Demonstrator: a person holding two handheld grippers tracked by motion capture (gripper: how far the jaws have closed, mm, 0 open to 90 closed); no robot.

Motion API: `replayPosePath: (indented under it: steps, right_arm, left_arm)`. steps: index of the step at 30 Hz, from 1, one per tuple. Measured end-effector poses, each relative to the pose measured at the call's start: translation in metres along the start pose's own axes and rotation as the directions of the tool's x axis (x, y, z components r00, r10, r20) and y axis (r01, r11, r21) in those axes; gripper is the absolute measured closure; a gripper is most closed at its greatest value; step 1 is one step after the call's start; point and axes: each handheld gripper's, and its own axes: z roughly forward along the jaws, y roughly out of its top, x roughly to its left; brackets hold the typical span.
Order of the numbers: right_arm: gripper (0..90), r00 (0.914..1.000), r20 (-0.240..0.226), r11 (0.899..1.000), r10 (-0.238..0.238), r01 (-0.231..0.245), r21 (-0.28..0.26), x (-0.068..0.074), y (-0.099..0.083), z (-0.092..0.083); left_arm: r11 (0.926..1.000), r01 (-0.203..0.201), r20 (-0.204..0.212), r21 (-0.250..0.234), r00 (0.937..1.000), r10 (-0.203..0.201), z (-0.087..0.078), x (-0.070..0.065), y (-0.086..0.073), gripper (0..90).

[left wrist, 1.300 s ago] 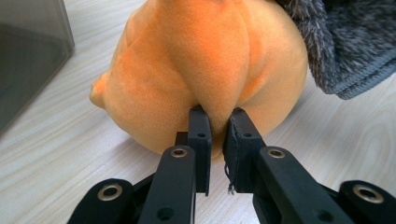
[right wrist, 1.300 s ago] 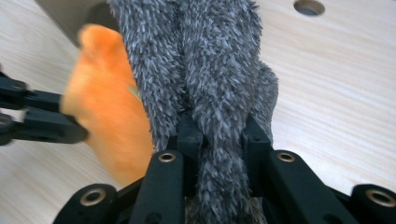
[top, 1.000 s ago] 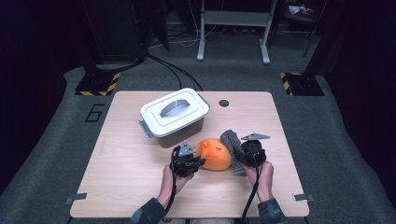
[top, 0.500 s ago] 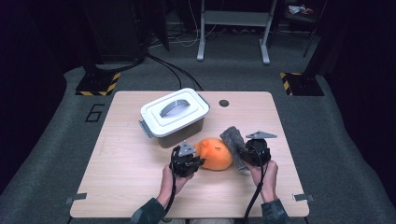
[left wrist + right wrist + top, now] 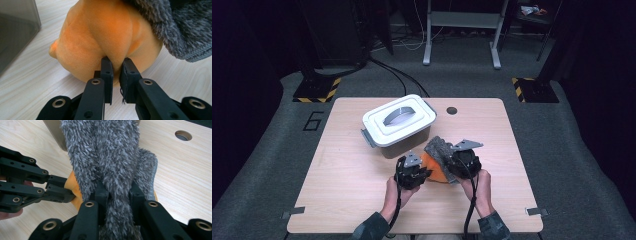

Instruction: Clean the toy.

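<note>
The left gripper (image 5: 117, 68) pinches the orange plush (image 5: 105, 37). The right gripper (image 5: 117, 192) clamps the grey fuzzy cloth (image 5: 110, 152), whose long axis runs toward 11 o'clock in the high view.

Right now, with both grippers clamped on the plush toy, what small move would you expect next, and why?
Probably the right gripper lifts the grey fuzzy cover a little further up and away, while the left gripper holds the orange plush body down. Both are shut on fabric, and the cover already stands partly peeled off the orange part, near the lidded white bin.
</note>
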Motion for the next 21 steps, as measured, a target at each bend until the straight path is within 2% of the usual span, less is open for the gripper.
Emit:
replayPosePath:
  steps: [4, 8, 13, 17, 21]
  right_arm:
    - [74.7, 1.0000, 0.007, 1.000, 0.005, -0.005, 0.009, -0.005, -0.002, -0.002]
    - [74.7, 0.9986, 0.027, 0.999, 0.046, -0.046, 0.012, -0.014, -0.007, -0.003]
    - [74.6, 0.9958, 0.055, 0.997, 0.072, -0.074, 0.028, -0.028, -0.016, -0.002]
    - [74.6, 0.9907, 0.076, 0.992, 0.112, -0.116, 0.049, -0.041, -0.025, 0.003]
    - [74.6, 0.9841, 0.073, 0.984, 0.162, -0.166, 0.064, -0.056, -0.035, 0.011]
  left_arm:
    - [1.0000, 0.008, 0.006, -0.001, 0.9999, -0.008, 0.000, -0.001, 0.000, 81.6]
    - [1.0000, 0.008, 0.006, 0.000, 0.9999, -0.008, 0.000, 0.000, -0.001, 81.6]
    - [0.9999, 0.011, 0.008, -0.001, 0.9999, -0.011, 0.000, 0.000, -0.001, 81.6]
    - [0.9999, 0.011, 0.008, -0.001, 0.9999, -0.011, 0.000, 0.000, -0.001, 81.6]
    - [1.0000, 0.008, 0.002, -0.004, 1.0000, -0.008, 0.001, -0.001, -0.001, 81.6]
